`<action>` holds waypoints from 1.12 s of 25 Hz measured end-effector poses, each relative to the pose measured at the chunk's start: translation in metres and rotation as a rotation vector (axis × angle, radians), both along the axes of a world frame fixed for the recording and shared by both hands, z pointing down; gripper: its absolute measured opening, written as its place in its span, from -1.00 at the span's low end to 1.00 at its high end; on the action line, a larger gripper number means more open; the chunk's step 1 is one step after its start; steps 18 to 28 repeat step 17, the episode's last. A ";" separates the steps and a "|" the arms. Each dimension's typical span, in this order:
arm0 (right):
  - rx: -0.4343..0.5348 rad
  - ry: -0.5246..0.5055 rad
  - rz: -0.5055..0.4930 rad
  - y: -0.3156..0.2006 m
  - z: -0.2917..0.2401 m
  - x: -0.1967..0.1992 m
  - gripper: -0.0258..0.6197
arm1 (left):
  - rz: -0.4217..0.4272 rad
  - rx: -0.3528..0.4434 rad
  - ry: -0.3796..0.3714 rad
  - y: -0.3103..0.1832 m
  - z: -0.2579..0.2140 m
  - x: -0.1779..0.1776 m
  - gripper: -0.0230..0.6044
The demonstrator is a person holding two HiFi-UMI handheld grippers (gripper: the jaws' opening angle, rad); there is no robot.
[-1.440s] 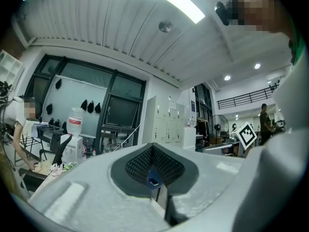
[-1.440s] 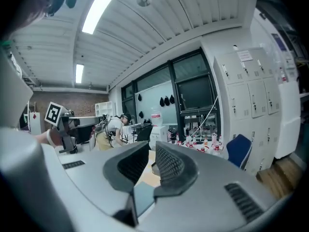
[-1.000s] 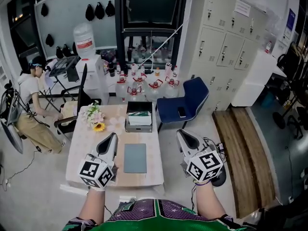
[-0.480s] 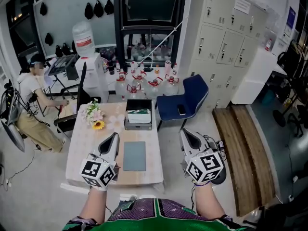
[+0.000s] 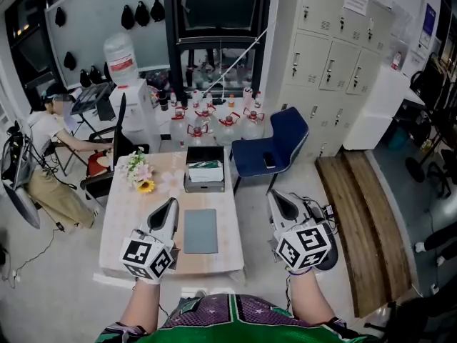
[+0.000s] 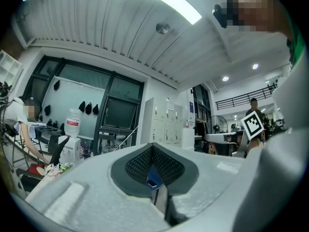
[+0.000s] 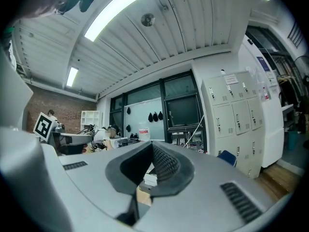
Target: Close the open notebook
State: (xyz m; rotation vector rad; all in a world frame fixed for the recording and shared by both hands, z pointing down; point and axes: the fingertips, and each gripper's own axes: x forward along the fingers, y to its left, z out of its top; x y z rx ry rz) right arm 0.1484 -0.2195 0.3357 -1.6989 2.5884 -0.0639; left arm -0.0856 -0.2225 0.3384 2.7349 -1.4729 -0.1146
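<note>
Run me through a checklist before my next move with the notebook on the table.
1. Notebook lies flat on the table, one grey cover up, looks closed: ok.
2. Left gripper jaws together, nothing held: ok.
3. Right gripper jaws just closed, nothing between them, beside the table's right edge: ok.
4. Box and flowers stand apart from the notebook: ok.
5. Pages flush under the cover: cannot tell.

Grey lockers (image 5: 335,63) stand behind a blue chair (image 5: 288,136) beside the table (image 5: 120,213).
</note>
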 end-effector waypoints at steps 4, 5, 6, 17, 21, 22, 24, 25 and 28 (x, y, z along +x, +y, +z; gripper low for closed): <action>0.001 0.001 0.001 -0.001 0.000 0.001 -0.91 | 0.003 -0.002 -0.001 -0.002 0.001 0.001 -0.88; 0.001 0.002 0.001 -0.001 -0.001 0.001 -0.91 | 0.004 -0.002 -0.001 -0.002 0.001 0.001 -0.88; 0.002 0.003 0.000 -0.002 -0.001 0.000 -0.91 | 0.003 -0.003 0.000 -0.002 0.000 0.001 -0.88; 0.001 0.022 -0.019 -0.002 -0.001 -0.008 -0.91 | 0.009 -0.012 0.025 -0.003 0.003 -0.002 -0.88; 0.001 0.022 -0.019 -0.002 -0.001 -0.008 -0.91 | 0.009 -0.012 0.025 -0.003 0.003 -0.002 -0.88; 0.001 0.022 -0.019 -0.002 -0.001 -0.008 -0.91 | 0.009 -0.012 0.025 -0.003 0.003 -0.002 -0.88; 0.001 0.022 -0.019 -0.002 -0.001 -0.008 -0.91 | 0.009 -0.012 0.025 -0.003 0.003 -0.002 -0.88; 0.001 0.022 -0.019 -0.002 -0.001 -0.008 -0.91 | 0.009 -0.012 0.025 -0.003 0.003 -0.002 -0.88; 0.001 0.022 -0.019 -0.002 -0.001 -0.008 -0.91 | 0.009 -0.012 0.025 -0.003 0.003 -0.002 -0.88</action>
